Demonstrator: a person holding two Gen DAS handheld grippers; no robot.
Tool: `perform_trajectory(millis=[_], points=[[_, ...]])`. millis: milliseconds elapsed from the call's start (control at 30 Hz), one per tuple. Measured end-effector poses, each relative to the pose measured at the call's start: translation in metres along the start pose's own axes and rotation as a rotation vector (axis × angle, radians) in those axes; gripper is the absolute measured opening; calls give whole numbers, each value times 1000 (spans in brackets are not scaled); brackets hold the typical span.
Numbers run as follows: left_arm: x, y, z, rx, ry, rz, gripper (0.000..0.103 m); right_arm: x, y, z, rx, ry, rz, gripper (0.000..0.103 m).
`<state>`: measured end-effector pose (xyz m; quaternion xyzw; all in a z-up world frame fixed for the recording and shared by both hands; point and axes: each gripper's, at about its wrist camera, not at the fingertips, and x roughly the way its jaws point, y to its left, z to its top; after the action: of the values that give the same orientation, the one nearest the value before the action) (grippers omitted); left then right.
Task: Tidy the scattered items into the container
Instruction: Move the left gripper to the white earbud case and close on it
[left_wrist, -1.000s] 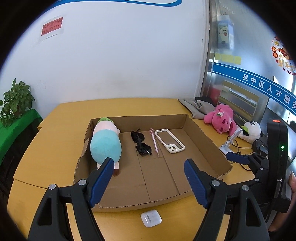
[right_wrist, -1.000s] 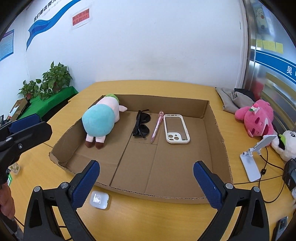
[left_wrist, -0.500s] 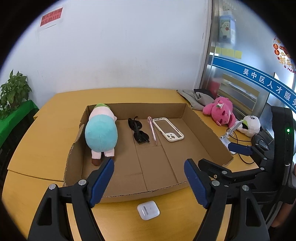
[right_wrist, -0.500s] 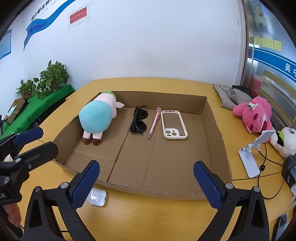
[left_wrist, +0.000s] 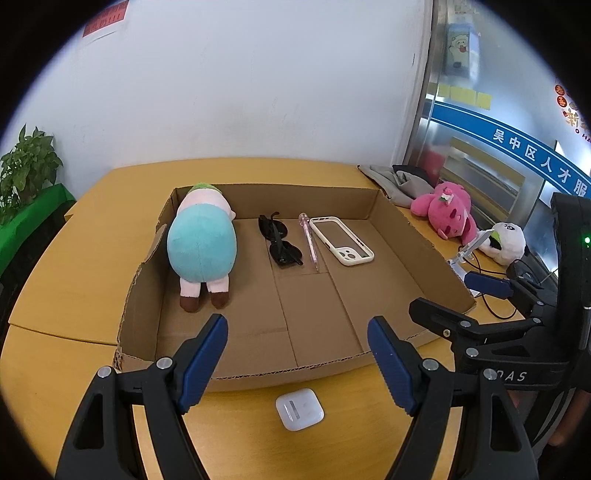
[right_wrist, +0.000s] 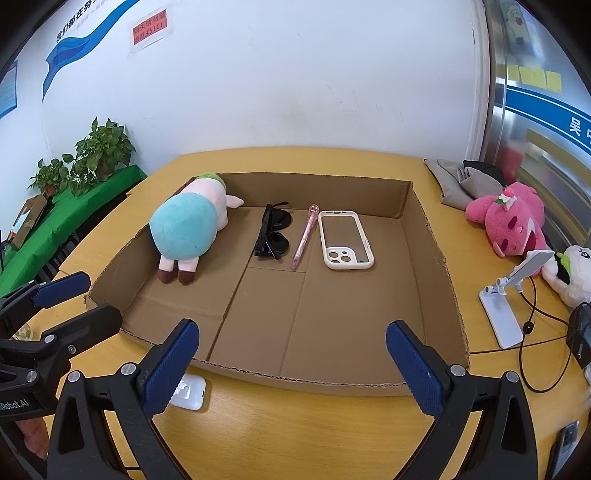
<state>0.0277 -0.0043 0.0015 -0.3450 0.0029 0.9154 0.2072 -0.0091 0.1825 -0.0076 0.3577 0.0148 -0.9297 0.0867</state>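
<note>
White earbud case (right_wrist: 189, 390) half hidden behind right gripper (right_wrist: 291, 365) finger, outside cardboard box (right_wrist: 295, 378).

Pink plush (right_wrist: 511, 218) lies near a white phone stand (right_wrist: 504, 314).

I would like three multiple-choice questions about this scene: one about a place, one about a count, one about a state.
1. Where is the white earbud case?
A. in the box
B. on the table in front of the box
C. in a gripper

2. How many things lie in the box?
A. two
B. four
C. six

3. What state is the left gripper in?
A. open, empty
B. shut on the pen
C. shut on the case

Answers:
1 B: it lies outside the near wall.
2 B: plush, sunglasses, pen, phone case.
3 A: nothing sits between its pads.
</note>
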Motion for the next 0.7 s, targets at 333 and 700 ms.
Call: perform_trajectory(millis=[333, 700], points=[[28, 2, -30, -25, 109, -43, 78, 7, -8, -5, 27, 22, 11, 103], [76, 15, -65, -106, 248, -37, 78, 15, -9, -15, 27, 52, 28, 103]])
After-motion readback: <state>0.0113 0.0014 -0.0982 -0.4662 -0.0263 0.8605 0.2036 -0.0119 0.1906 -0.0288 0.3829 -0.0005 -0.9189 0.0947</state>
